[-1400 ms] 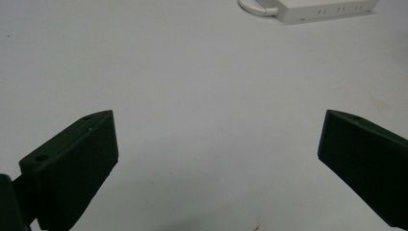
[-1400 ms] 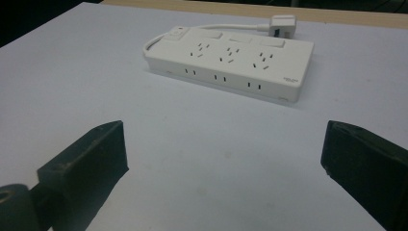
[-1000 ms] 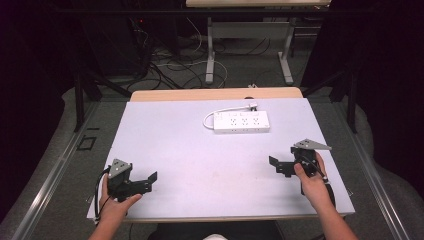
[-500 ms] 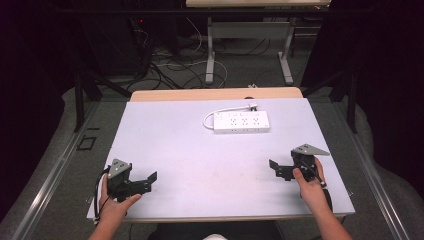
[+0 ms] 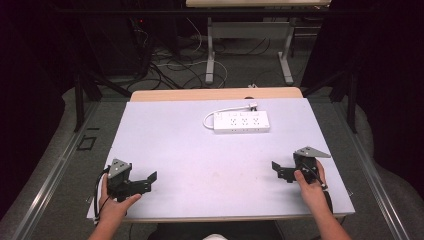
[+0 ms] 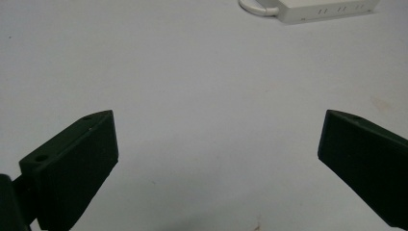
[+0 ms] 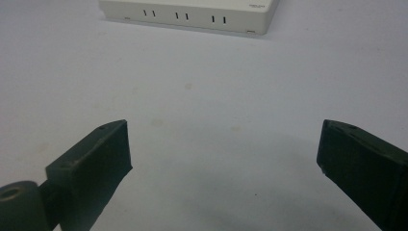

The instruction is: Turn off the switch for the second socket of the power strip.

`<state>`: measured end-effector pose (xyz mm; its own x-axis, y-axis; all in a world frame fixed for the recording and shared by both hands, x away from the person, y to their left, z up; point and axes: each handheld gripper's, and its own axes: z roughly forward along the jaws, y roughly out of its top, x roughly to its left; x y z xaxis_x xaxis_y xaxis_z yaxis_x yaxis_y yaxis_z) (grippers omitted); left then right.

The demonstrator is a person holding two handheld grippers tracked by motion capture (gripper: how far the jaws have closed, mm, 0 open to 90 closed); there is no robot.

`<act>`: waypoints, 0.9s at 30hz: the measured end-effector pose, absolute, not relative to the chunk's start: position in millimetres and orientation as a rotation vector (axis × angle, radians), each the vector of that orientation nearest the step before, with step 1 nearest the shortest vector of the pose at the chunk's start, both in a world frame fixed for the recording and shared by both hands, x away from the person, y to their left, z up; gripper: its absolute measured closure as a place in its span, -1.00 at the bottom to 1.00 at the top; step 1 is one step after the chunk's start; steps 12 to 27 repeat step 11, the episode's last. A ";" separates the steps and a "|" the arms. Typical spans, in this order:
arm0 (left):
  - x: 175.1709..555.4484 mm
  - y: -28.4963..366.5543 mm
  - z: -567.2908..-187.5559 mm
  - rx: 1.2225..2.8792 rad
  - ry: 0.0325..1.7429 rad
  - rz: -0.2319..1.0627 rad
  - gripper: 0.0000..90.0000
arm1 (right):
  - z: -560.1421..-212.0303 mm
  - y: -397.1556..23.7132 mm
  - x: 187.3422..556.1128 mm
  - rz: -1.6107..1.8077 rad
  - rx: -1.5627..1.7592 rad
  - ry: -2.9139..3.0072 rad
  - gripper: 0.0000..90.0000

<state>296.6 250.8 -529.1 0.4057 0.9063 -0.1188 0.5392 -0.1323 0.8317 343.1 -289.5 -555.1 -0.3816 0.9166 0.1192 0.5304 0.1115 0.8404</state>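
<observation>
A white power strip (image 5: 241, 121) with a short looped cord and plug lies on the far middle of the white table (image 5: 200, 150). My left gripper (image 5: 148, 181) rests low near the front left edge, held by a hand, jaws wide apart with bare table between them (image 6: 219, 144). At the front right my right gripper (image 5: 278, 170) is likewise open over bare table (image 7: 223, 144). The power strip (image 6: 327, 8) shows at the top of the left gripper view, and the power strip (image 7: 190, 14) also lies straight ahead in the right gripper view. Neither gripper touches it.
A wooden strip (image 5: 215, 94) borders the table's far edge. Beyond it stand table legs (image 5: 210, 50) and loose cables (image 5: 165, 65) on the dark floor. Grey floor rails (image 5: 55, 170) run along the left side.
The right gripper has drifted slightly down and toward the front edge. The left gripper and the power strip have stayed put.
</observation>
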 end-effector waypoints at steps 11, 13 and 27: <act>296.9 250.9 -529.1 1.802 1.252 0.539 -0.99 | -553.5 -288.7 342.0 1.176 1.400 1.967 -0.90; 296.9 250.9 -529.1 1.802 1.252 0.539 -0.99 | -553.5 -288.7 342.0 1.176 1.400 1.967 -0.90; 296.9 250.9 -529.1 1.802 1.252 0.539 -0.99 | -553.5 -288.7 342.0 1.176 1.400 1.967 -0.90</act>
